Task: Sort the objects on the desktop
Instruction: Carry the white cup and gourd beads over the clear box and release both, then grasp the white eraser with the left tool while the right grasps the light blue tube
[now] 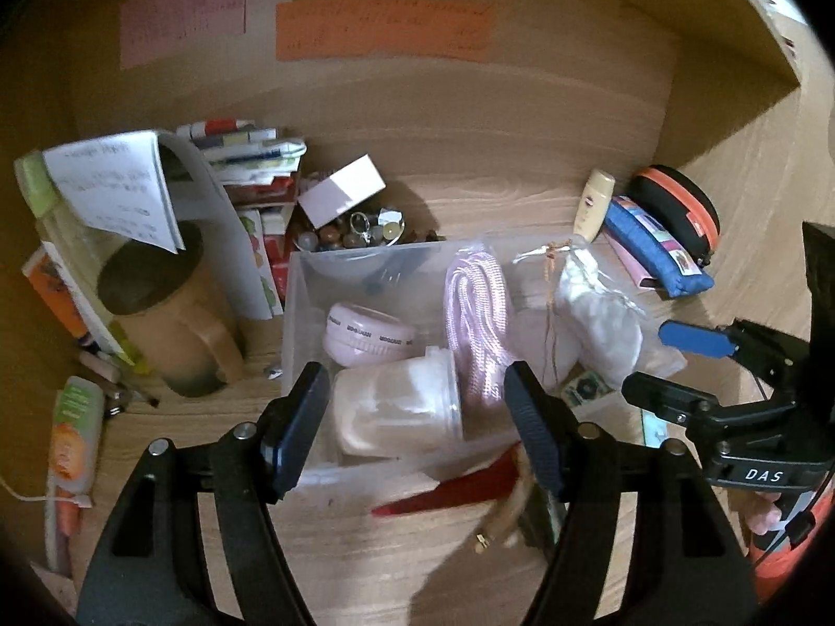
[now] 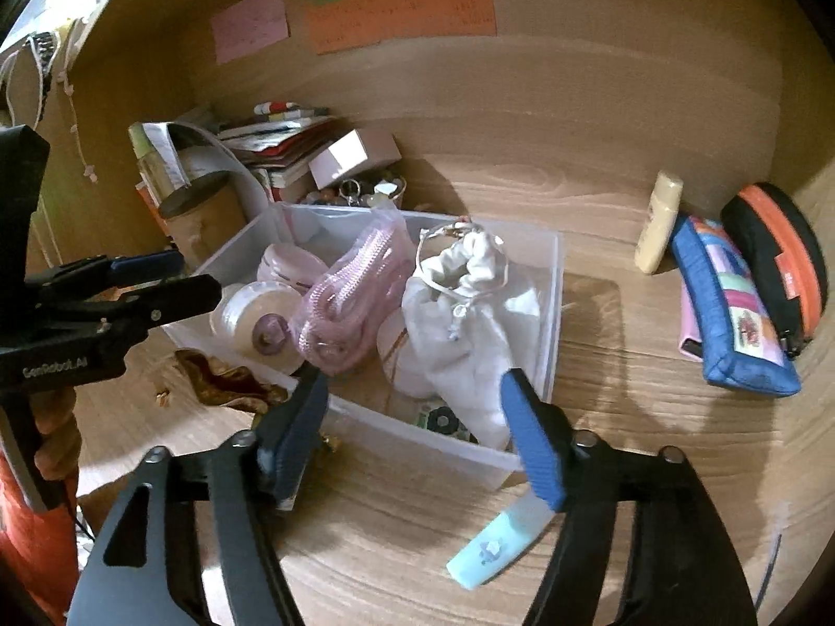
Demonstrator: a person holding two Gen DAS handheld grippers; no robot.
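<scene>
Here, lower centre: left gripper [image 1: 417,433] spread, empty | red pouch [image 1: 443,493] just below, lengthwise across | right gripper [image 2: 417,438] spread, empty.

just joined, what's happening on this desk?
A person is sorting desk clutter with a two-finger tool in each hand. Both tools hover, open and empty, at the near edge of a clear plastic bin: the left tool over a lidded jar, the right tool by a white drawstring pouch. A pink cord bundle is also in the bin. A red pouch and a light blue tube lie outside it on the desk.
</scene>
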